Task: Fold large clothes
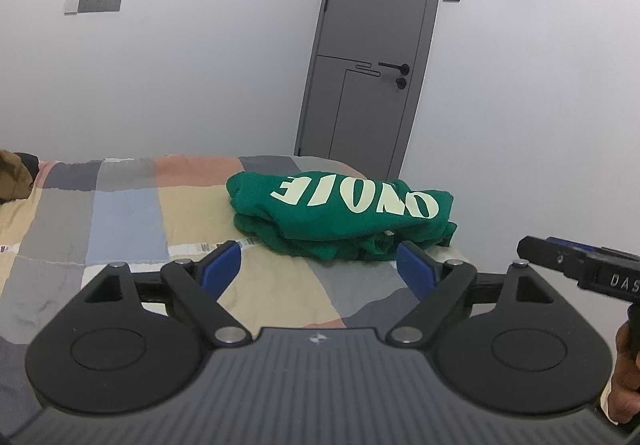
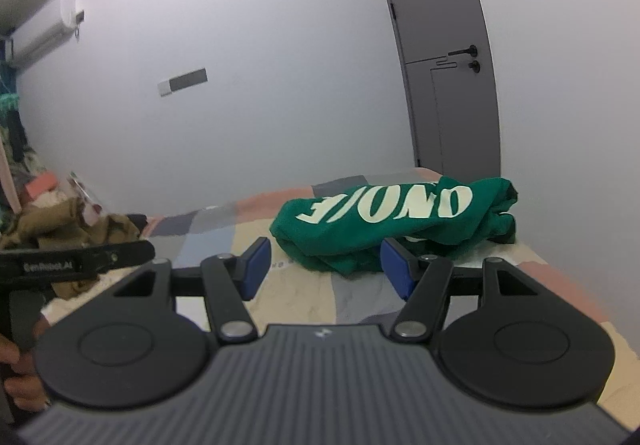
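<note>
Left wrist view: low over the near part of the patchwork-quilted bed [image 1: 120, 213], facing a folded green sweatshirt with pale lettering [image 1: 340, 209] near the far right corner, grey door [image 1: 372, 45] behind. Right wrist view: similar height, rolled slightly, same bed [image 2: 560, 277], sweatshirt [image 2: 392, 217], door [image 2: 440, 25]. Both share the white wall, and each catches the other gripper's black body at its edge.

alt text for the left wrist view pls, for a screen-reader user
A folded green sweatshirt with pale block lettering lies on a patchwork bedspread, just ahead of the open, empty left hand-held gripper. Behind the bed stand a pale wall and a closed grey door. The right hand-held gripper pokes in from the right edge.
</note>
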A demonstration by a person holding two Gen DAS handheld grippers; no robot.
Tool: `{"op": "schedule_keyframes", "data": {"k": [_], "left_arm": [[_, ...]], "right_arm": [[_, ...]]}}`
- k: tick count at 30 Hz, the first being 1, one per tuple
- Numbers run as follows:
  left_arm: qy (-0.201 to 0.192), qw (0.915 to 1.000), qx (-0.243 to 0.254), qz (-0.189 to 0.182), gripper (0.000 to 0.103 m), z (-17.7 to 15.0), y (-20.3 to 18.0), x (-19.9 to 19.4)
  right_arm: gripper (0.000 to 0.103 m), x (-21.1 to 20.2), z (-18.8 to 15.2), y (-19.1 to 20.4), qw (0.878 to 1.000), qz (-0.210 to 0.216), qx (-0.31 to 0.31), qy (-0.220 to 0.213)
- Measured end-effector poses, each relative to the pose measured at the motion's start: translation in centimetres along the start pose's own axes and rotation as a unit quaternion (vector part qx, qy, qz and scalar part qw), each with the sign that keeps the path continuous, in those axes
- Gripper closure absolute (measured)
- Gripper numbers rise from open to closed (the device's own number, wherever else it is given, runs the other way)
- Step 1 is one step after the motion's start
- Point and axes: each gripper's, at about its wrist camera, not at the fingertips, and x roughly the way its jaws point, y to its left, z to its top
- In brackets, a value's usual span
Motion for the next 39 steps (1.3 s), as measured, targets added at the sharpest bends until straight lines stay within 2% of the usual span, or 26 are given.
{"op": "schedule_keyframes", "data": {"k": [3,10,11,12,13,14,20,22,39], "left_arm": [[-0.001,1.0,0.007,0.002,0.002,-0.2,0.0,-0.3],[0.001,0.9997,0.019,0.017,0.0,-0.3,0.0,-0.5],[0.002,0.9997,0.018,0.019,0.0,-0.3,0.0,-0.5],[0.003,0.9997,0.017,0.019,0.0,-0.3,0.1,-0.5],[0.004,0.9996,0.017,0.02,0.0,-0.3,0.1,-0.5],[0.004,0.9996,0.017,0.022,0.0,-0.3,0.1,-0.5],[0.006,0.9994,0.02,0.027,0.0,-0.4,-0.1,-0.6],[0.004,0.9994,0.021,0.028,0.0,-0.4,-0.3,-0.8],[0.004,0.999,0.032,0.029,0.0,-0.3,-1.1,-1.5]], "right_arm": [[0.039,-0.1,-0.6,0.5,1.0,-0.016,-0.005,0.007],[0.039,0.4,-1.1,1.1,0.999,-0.045,-0.008,0.019],[0.034,0.4,-1.1,1.1,0.999,-0.046,-0.009,0.02],[0.017,0.5,-1.1,1.1,0.999,-0.046,-0.009,0.019],[0.007,0.5,-1.2,1.2,0.999,-0.046,-0.009,0.017],[0.004,0.6,-1.2,1.2,0.999,-0.048,-0.011,0.016],[0.004,0.9,-1.3,1.3,0.998,-0.054,-0.012,0.026],[0.0,0.8,-1.3,1.4,0.998,-0.061,-0.016,0.025],[0.0,-0.4,-1.0,1.8,0.997,-0.072,-0.022,0.02]]}}
